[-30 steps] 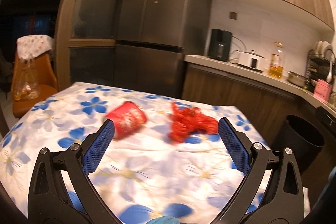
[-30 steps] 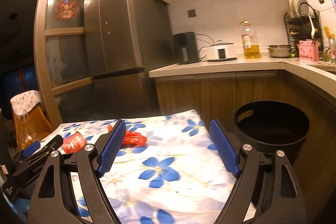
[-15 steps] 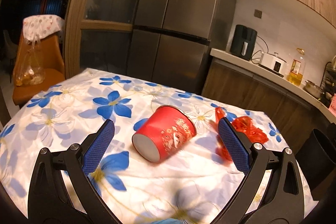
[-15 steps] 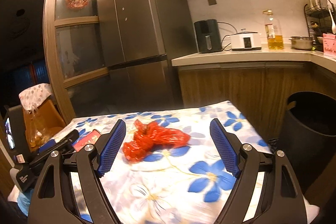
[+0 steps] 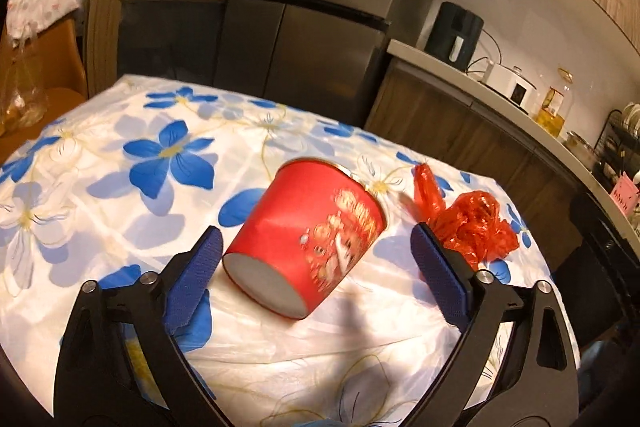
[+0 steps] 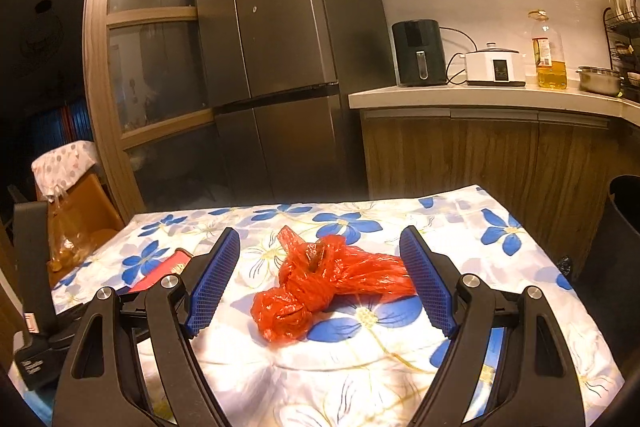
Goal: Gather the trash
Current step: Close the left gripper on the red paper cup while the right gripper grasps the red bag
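A red paper cup (image 5: 308, 239) lies on its side on the flowered tablecloth (image 5: 120, 195), its white base toward me. My left gripper (image 5: 316, 243) straddles it and its jaws are closing; the blue pads do not press on the cup. A crumpled red plastic bag (image 5: 476, 223) lies just right of the cup. In the right wrist view the same bag (image 6: 320, 283) rests between the wide fingers of my right gripper (image 6: 320, 241), which is open and clear of it. The cup (image 6: 168, 269) shows partly behind the right gripper's left finger.
A black bin (image 6: 624, 247) stands on the floor off the table's right edge. Behind the table are a dark fridge (image 6: 280, 67) and a wooden counter (image 6: 480, 99) with appliances and an oil bottle. An orange chair (image 5: 60, 59) with a plastic bag is at far left.
Both grippers moved forward and lower over the table. The cup now lies between the left fingers and the bag between the right fingers. The left jaws narrowed slightly.
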Available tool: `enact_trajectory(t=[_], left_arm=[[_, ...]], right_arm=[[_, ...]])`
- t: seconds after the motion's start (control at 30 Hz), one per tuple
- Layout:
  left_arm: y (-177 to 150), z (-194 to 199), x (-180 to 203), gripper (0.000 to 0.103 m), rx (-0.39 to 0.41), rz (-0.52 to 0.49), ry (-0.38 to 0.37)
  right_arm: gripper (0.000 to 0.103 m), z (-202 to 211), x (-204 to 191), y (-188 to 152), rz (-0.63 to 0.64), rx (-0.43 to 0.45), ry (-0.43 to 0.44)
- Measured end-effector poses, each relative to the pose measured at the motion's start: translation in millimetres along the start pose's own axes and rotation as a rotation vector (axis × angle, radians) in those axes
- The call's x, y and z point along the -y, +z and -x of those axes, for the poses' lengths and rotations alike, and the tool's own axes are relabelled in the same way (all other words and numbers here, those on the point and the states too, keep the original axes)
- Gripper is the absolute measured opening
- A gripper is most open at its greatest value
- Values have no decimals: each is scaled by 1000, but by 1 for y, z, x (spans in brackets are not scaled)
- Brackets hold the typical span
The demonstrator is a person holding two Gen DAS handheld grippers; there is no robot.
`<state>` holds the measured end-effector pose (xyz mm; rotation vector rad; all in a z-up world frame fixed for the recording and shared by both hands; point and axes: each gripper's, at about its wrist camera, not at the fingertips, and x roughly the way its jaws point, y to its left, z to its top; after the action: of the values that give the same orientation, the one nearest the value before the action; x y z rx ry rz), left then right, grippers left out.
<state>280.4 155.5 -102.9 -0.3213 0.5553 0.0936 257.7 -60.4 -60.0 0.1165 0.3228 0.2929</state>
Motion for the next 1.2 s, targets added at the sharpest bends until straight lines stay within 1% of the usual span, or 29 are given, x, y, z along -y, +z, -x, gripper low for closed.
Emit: enact_trajectory(t=[0.1, 0.17, 0.3, 0.37, 0.43, 0.63, 0.83, 0.9, 1.0, 1.07, 1.1, 1.13, 1.2], left_arm=[[-1, -10, -5, 84, -43, 28, 12], [-2, -14, -6, 81, -60, 26, 14], [-4, -17, -5, 71, -71, 19, 9], [-5, -16, -6, 68, -71, 21, 2], [-5, -15, -7, 63, -67, 27, -12], [-6, -11, -7, 61, -51, 26, -26], [-7, 2, -12, 61, -2, 60, -55], [-7, 7, -15, 61, 17, 76, -70], [-7, 15, -16, 61, 49, 87, -88], [-8, 19, -15, 61, 67, 86, -95], [-8, 21, -15, 61, 75, 85, -98], [-8, 22, -15, 61, 79, 85, -100], [-7, 22, -15, 61, 78, 88, -99]], right_arm=[[80, -9, -2, -1, 3, -7, -5], [80, -16, -3, -3, -1, -18, -8], [80, -26, -5, -7, -2, -38, -9], [80, -30, -7, -9, -2, -47, -10], [80, -33, -6, -12, -7, -57, -14], [78, -43, -1, -18, -34, -95, -17], [73, -62, -2, -26, -30, -171, -21], [71, -66, -2, -28, -26, -185, -23], [61, -71, -1, -32, -23, -213, -22], [49, -74, 0, -34, -30, -227, -16], [45, -74, 2, -34, -35, -229, -11], [36, -73, 2, -34, -37, -229, -8], [31, -73, 2, -34, -35, -228, -3]])
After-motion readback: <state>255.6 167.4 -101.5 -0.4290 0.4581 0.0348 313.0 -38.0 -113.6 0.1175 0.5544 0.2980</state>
